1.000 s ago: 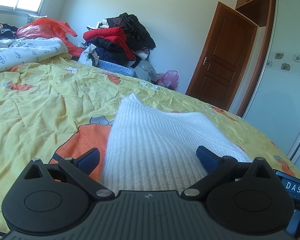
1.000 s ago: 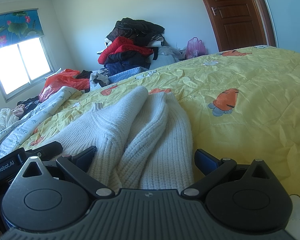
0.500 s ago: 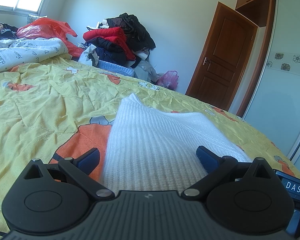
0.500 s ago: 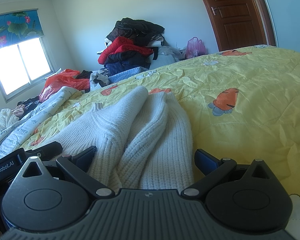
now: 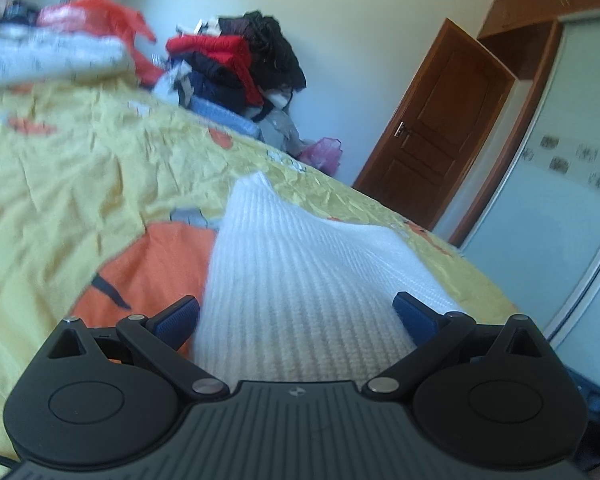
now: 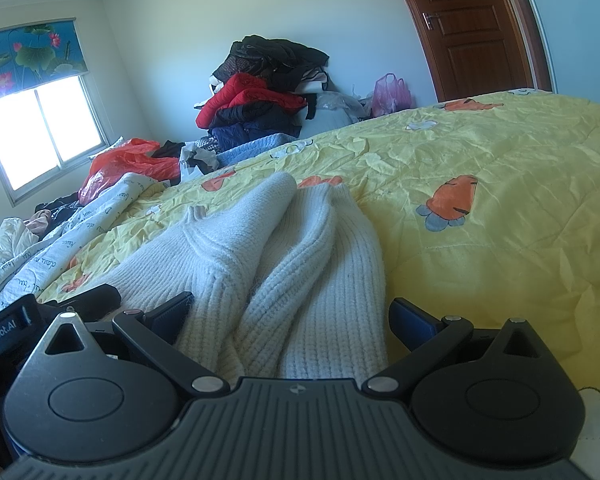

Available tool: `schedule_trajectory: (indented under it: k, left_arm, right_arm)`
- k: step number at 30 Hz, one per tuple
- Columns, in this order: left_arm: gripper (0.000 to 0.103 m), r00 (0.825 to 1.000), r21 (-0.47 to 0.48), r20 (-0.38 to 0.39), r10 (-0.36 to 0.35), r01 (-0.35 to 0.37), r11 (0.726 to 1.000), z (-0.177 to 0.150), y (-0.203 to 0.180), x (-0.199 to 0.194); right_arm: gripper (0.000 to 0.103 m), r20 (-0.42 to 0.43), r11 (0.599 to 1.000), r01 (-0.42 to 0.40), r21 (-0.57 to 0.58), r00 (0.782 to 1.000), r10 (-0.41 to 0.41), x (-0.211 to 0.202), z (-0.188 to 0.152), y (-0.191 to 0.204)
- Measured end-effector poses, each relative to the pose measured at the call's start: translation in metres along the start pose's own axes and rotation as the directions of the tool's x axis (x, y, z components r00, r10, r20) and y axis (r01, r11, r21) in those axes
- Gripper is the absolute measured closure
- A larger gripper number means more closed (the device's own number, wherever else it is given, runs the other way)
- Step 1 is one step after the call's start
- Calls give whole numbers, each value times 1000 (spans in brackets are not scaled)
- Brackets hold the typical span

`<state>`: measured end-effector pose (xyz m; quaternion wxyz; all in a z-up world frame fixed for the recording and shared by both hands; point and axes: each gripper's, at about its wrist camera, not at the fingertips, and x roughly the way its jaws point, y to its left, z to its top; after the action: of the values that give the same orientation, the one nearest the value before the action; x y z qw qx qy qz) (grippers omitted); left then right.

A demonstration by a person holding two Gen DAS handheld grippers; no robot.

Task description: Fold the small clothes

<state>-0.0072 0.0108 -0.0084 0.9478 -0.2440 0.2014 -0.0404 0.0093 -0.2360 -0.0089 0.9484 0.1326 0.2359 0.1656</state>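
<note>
1. Sweater (image 5: 300, 280): a white ribbed knit lying on the bed, on the yellow bedspread (image 5: 80, 184) with orange carrot prints; it reaches from the lower middle of each view toward the far side of the bed.
2. In the right wrist view the sweater (image 6: 296, 264) is bunched into long rolls, with a sleeve or folded edge raised in the middle.
3. Left gripper (image 5: 296, 314): its blue-padded fingers (image 5: 176, 316) are spread wide apart, one on each side of the sweater's near end, which lies between them; nothing is clamped.
4. Right gripper (image 6: 290, 314): fingers (image 6: 412, 318) likewise spread wide, straddling the near end of the knit; whether the pads touch the fabric I cannot tell.
5. The left wrist view is blurred, most at its edges.
6. Beyond the bed a pile of clothes (image 6: 260, 100), red, black and dark blue, stands against the wall.
7. A pink plastic bag (image 6: 392, 94) sits near a brown wooden door (image 6: 476, 28).
8. A window (image 6: 40, 136) with a flowered blind is at the left of the right wrist view.
</note>
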Motion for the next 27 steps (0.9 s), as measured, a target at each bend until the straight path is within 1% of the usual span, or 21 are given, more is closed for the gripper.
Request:
schedule_trajectory:
  k: [2, 20, 27]
  left_arm:
    - [0, 1000, -24, -8, -15, 15, 1000, 0, 3, 1]
    - [0, 1000, 21, 26, 3, -4, 1000, -3, -4, -8]
    - [0, 1000, 6, 16, -3, 3, 1000, -2, -2, -9]
  right_arm:
    - [1, 0, 1000, -1, 1, 1000, 1, 0, 0, 0]
    - [1, -1, 1000, -2, 4, 1000, 2, 0, 0, 0]
    - [1, -1, 1000, -1, 4, 1000, 1, 0, -1, 0]
